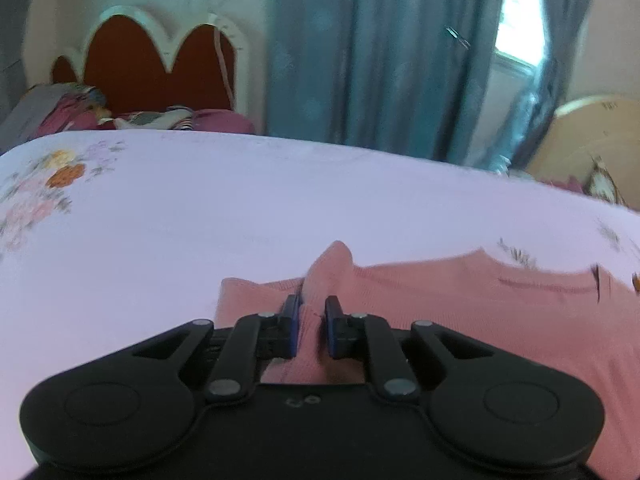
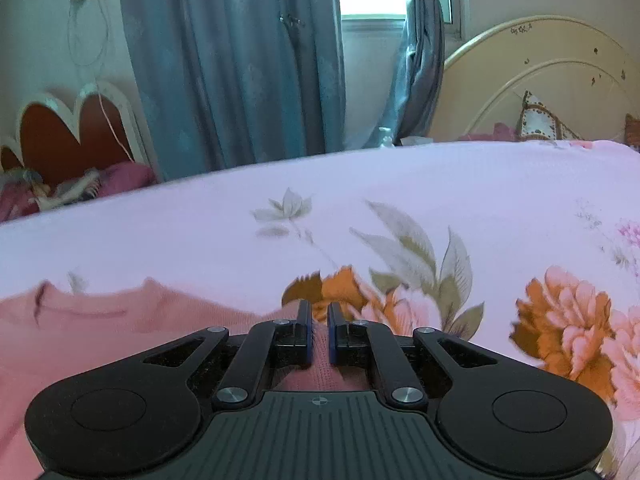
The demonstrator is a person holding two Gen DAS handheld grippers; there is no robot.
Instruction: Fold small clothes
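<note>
- Left gripper pinched tight on a raised fold of the pink knit garment.
- Right gripper clamped on the same garment's other edge.
- Garment spread flat on the floral bedsheet, near the front edge.
- Blue curtains beyond the bed.

The right gripper pinches the pink garment's edge on the floral bedsheet.

We see a salmon-pink knit top lying mostly flat on a floral bedsheet, neckline away from us, with a small ridge of fabric bunched upward near its left edge.
</note>
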